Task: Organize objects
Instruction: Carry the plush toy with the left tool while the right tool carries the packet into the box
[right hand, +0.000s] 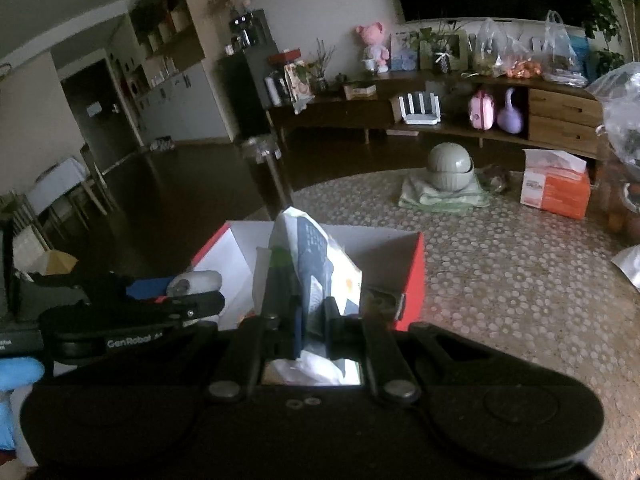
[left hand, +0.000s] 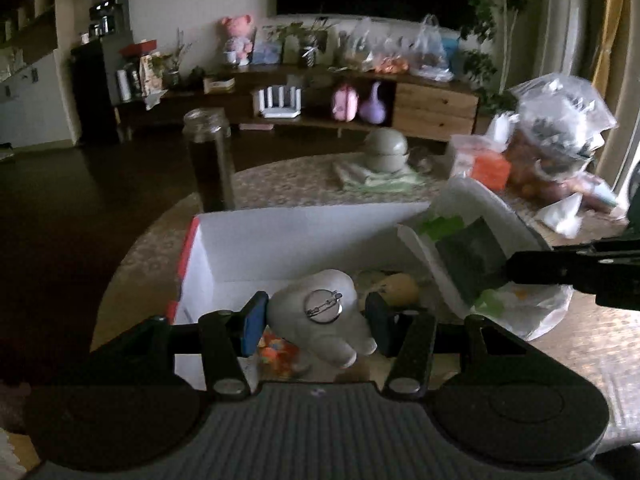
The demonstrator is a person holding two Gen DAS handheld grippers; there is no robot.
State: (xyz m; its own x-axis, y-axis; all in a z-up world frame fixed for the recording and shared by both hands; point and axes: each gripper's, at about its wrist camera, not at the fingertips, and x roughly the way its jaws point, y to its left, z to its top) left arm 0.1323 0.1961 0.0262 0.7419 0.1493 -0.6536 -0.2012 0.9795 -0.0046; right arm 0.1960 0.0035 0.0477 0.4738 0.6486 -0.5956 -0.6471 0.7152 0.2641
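Beyond my work area I saw a round table [right hand: 500, 280] under a cloth patterned with small flowers. A grey-green lidded bowl [right hand: 450, 168] sat on a folded pale green cloth [right hand: 442, 198] near its far edge, with an orange tissue box [right hand: 556, 188] just to the right of it. A tall glass jar [left hand: 210, 160] stood at the table's left edge. Clear plastic bags [left hand: 560, 120] were heaped on the right. Against the far wall ran a low wooden sideboard [right hand: 560, 116], a pink plush toy [right hand: 374, 46] standing on top and a pink case [right hand: 480, 110] beside a purple vase [right hand: 510, 114] in its open shelf.
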